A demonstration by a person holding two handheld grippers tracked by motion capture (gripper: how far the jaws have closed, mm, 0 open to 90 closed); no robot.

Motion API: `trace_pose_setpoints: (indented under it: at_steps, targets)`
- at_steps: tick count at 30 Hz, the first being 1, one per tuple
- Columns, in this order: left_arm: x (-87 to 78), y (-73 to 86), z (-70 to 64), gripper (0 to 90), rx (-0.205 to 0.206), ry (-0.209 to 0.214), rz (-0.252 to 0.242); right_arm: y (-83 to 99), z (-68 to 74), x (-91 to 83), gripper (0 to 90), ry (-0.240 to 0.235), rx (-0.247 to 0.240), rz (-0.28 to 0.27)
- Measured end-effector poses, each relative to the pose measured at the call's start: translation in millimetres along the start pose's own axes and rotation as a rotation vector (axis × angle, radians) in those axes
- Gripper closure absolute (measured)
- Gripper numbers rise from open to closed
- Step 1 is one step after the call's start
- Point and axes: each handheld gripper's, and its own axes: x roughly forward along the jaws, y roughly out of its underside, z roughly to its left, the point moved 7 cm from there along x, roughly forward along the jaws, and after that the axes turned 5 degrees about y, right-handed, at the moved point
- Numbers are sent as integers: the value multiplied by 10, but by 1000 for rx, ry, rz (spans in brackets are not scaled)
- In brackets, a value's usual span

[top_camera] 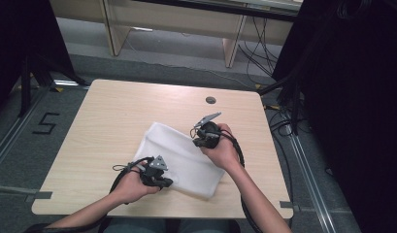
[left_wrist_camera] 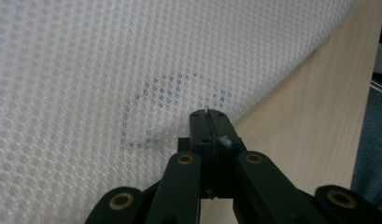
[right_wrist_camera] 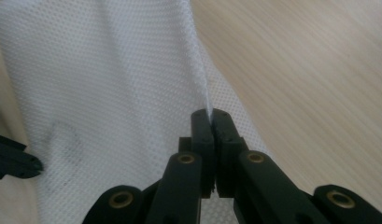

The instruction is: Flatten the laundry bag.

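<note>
On the desk [top_camera: 104,121], near its front middle, a white mesh cloth [top_camera: 181,158] is spread flat, with a faint grey ring [left_wrist_camera: 172,109] seen through its weave in the left gripper view. At the cloth's near left corner the left gripper [top_camera: 159,182] is held with its fingers [left_wrist_camera: 199,128] pressed together on the cloth's edge. At the far right edge the right gripper [top_camera: 198,138] is clamped on a raised fold of cloth, its fingers [right_wrist_camera: 202,128] closed on it.
</note>
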Motion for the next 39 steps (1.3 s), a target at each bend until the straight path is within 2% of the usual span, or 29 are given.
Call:
trace_pose_setpoints:
  at_steps: [1, 2, 3, 4, 5, 6, 7, 8, 9, 10, 11, 12, 14, 15, 16, 17, 18, 21, 22, 24, 25, 27, 30, 31, 33, 34, 37, 38, 39]
  targets:
    - [7, -2, 20, 892, -9, -11, 1, -16, 23, -17, 900, -8, 2, -4]
    - [-3, 3, 57, 892, 26, -13, 29, -37, 34, -42, 900, -1, -4, -9]
    - [1, 0, 80, 893, 23, -19, 38, -63, 50, -58, 900, 2, -11, -19]
    - [15, -19, 99, 893, 21, -20, 32, -83, 65, -83, 900, 0, -29, -23]
    - [13, -29, 125, 893, 28, -28, 43, -105, 55, -102, 900, 21, -59, -31]
    - [20, -45, 131, 893, 24, -25, 39, -124, 92, -132, 900, 23, -58, -38]
    - [35, -79, 138, 894, -5, -25, 17, -136, 110, -160, 900, 25, -62, -36]
    - [48, -97, 161, 894, -7, -24, 15, -169, 140, -175, 900, 31, -81, -68]
    - [44, -117, 190, 894, 8, -35, 20, -184, 166, -203, 900, 33, -93, -75]
    - [51, -140, 216, 894, 2, -36, 18, -186, 197, -245, 900, 28, -91, -63]
    - [96, -183, 208, 895, -50, -45, -38, -200, 222, -270, 900, 31, -106, -73]
    - [106, -203, 216, 894, -61, -46, -49, -209, 246, -283, 900, 33, -102, -80]
    - [121, -238, 277, 894, -62, -63, -63, -218, 291, -335, 900, 26, -112, -78]
    - [121, -252, 303, 894, -57, -74, -78, -227, 304, -350, 900, 41, -114, -89]
    - [115, -257, 338, 895, -39, -96, -88, -224, 330, -379, 900, 27, -105, -78]
    - [106, -256, 361, 897, -28, -109, -96, -239, 330, -388, 900, 39, -122, -96]
    - [84, -244, 387, 897, -10, -134, -94, -236, 345, -419, 900, 39, -111, -90]
    - [77, -213, 362, 898, -10, -125, -92, -257, 360, -445, 900, 53, -115, -116]
    - [86, -208, 353, 897, -10, -128, -93, -253, 384, -463, 900, 34, -91, -103]
    - [87, -224, 361, 898, 7, -138, -98, -261, 378, -457, 900, 42, -95, -118]
    - [92, -228, 361, 898, -9, -138, -106, -269, 397, -470, 900, 28, -78, -120]
    - [82, -232, 410, 898, -3, -152, -111, -276, 404, -502, 900, 24, -73, -130]
    - [76, -215, 478, 898, -38, -181, -136, -285, 439, -544, 900, 19, -69, -144]
    - [66, -210, 531, 898, -22, -193, -133, -281, 453, -567, 900, 16, -74, -138]
    - [58, -198, 572, 897, -21, -205, -129, -286, 483, -579, 900, 25, -77, -149]
    - [68, -187, 575, 898, -23, -183, -122, -287, 486, -579, 899, 29, -85, -153]
    - [20, -190, 574, 898, -24, -202, -138, -287, 491, -576, 900, 30, -113, -156]
    - [11, -195, 550, 898, -26, -192, -140, -288, 509, -573, 899, 21, -82, -156]
    - [-2, -199, 526, 898, -21, -191, -141, -287, 504, -571, 900, 18, -88, -158]
